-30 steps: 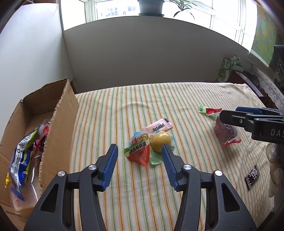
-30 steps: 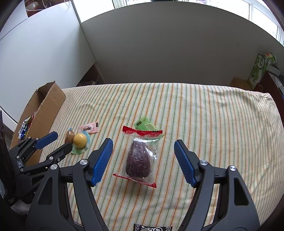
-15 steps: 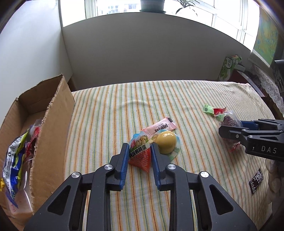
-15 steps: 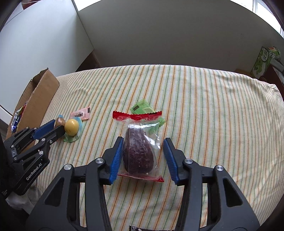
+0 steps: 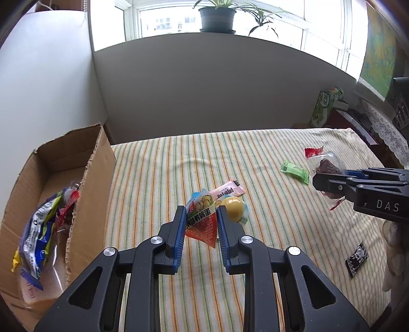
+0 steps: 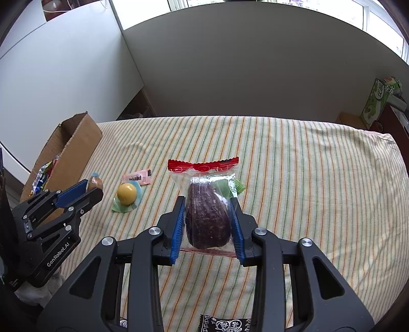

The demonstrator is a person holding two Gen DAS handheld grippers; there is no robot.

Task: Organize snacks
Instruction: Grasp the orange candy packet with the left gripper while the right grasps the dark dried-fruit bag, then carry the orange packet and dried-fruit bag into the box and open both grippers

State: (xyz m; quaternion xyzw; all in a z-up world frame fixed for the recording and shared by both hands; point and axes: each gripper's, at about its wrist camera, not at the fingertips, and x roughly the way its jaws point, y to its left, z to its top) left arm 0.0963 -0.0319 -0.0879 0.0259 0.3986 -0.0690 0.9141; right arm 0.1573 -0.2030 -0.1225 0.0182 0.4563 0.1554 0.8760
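Setting: striped cloth [image 5: 255, 158] over a flat surface, pale partition behind, window with potted plant [image 5: 217, 15] beyond.
Left gripper [image 5: 200, 224]: at 6 o'clock in its own view, jaws drawn narrow and clamped on the triangular egg-snack pouch [image 5: 202, 222], pads pressing both sides.
Right gripper [image 6: 207, 219]: at 6 o'clock in its own view, jaws closing on the clear packet with dark red filling [image 6: 207, 217], blue pads against both flanks; red sealed edge pointing to 12 o'clock.
Black sachet [image 5: 357, 258]: at 4 o'clock in the left view, near the cloth's front edge, untouched.
Yellow ball on pale wrapper [image 5: 232, 210]: just beside the left gripper's pouch, at 1 o'clock of it.
Pink stick sachet [image 5: 228, 190]: touching the ball's far side.
Green candy wrapper [image 5: 294, 171]: at 2 o'clock in the left view, apart from the central cluster.
Cardboard box [image 5: 97, 178]: at 9 o'clock, open-topped, several packets already inside.
Step in hand: double pick-up, one snack per gripper; whether either has cleared the cloth cannot be told.
Next move, judged: lift both, carry toward 9 o'clock, release over the box; light squeeze advisable, soft film liable to slip or crush.
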